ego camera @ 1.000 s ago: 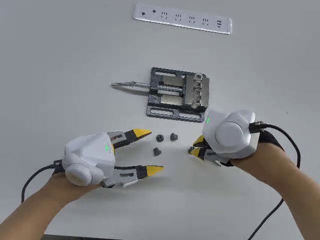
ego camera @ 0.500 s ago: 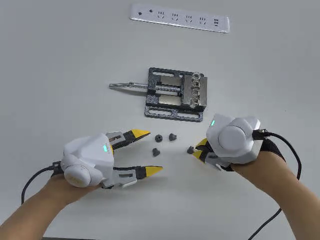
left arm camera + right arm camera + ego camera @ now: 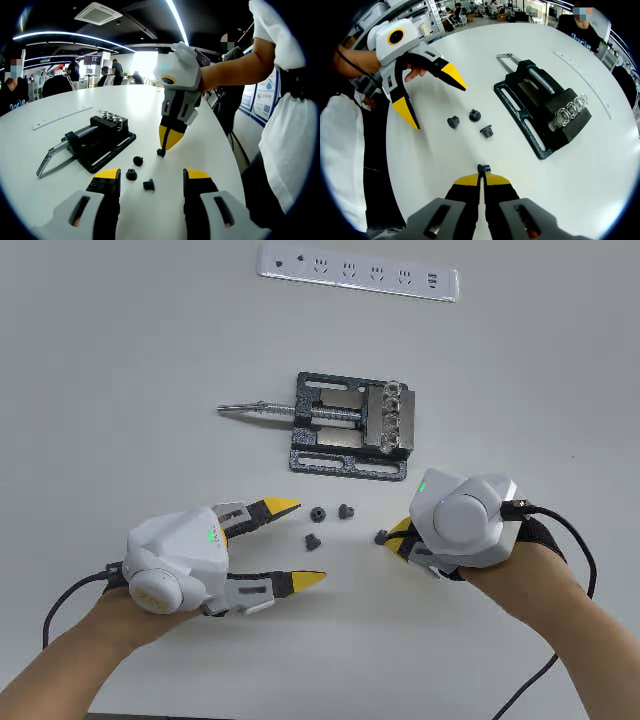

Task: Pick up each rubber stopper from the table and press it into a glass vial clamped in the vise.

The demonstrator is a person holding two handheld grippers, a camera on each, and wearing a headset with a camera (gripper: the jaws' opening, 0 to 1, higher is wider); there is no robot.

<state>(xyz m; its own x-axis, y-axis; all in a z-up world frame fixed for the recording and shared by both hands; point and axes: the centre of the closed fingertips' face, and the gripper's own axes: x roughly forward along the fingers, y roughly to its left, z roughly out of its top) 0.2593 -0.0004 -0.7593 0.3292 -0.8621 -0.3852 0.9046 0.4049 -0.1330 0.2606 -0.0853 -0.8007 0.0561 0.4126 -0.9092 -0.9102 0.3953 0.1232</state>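
Note:
A black vise [image 3: 345, 445] holds a row of glass vials [image 3: 393, 418] in its jaws at the table's middle. Three dark rubber stoppers [image 3: 318, 515] [image 3: 346, 511] [image 3: 313, 541] lie loose in front of it. My right gripper [image 3: 393, 539] is shut on a fourth stopper [image 3: 381, 537], low over the table right of the loose ones. The right gripper view has that stopper [image 3: 483, 169] pinched at the gripper [image 3: 483, 176] tips, with vise [image 3: 540, 115] and vials [image 3: 567, 111] beyond. My left gripper [image 3: 298, 543] stands open to the left of the loose stoppers [image 3: 138, 160], nothing between its fingers.
A white power strip [image 3: 360, 272] lies at the far edge of the white table. The vise's metal handle [image 3: 255, 410] sticks out to the left. People and desks show in the background of both gripper views.
The right gripper has shifted slightly, and the stopper at its tips shows more plainly. The left gripper and the three loose stoppers have stayed put.

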